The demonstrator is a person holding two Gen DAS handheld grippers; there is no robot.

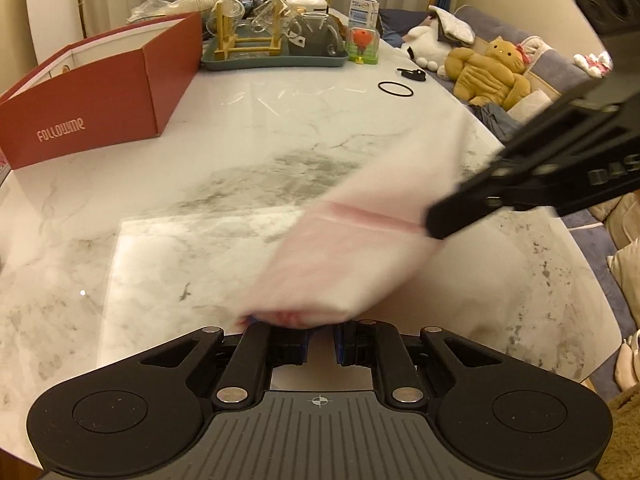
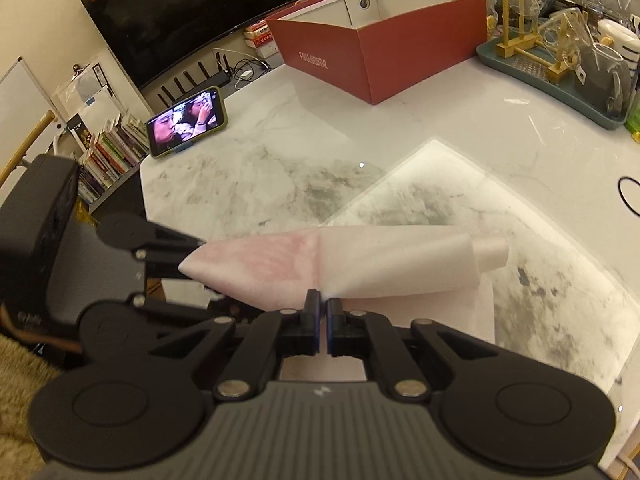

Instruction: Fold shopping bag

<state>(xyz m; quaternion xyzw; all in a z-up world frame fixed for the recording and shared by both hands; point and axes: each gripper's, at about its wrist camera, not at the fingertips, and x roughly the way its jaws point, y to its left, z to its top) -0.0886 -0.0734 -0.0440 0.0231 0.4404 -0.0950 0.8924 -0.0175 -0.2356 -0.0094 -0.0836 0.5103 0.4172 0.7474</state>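
The shopping bag (image 1: 360,240), white with a faint pink tint, hangs blurred above the marble table (image 1: 180,208), stretched between both grippers. In the left wrist view its bunched near end sits at my left gripper (image 1: 322,332), whose jaws stand a narrow gap apart around it. My right gripper (image 1: 434,226) reaches in from the right and pinches the bag at a pink line. In the right wrist view the right gripper (image 2: 323,306) is shut on the lower edge of the bag (image 2: 360,264). The bag tapers to a point between the fingers of the left gripper (image 2: 192,260).
A red box (image 1: 100,96) stands at the back left of the table. A teal tray (image 1: 276,62) of glassware and a green toy (image 1: 363,46) sit behind. A black ring (image 1: 395,89) lies far right, and a phone (image 2: 186,120) leans at the table's far corner. Plush toys (image 1: 488,76) lie on the sofa.
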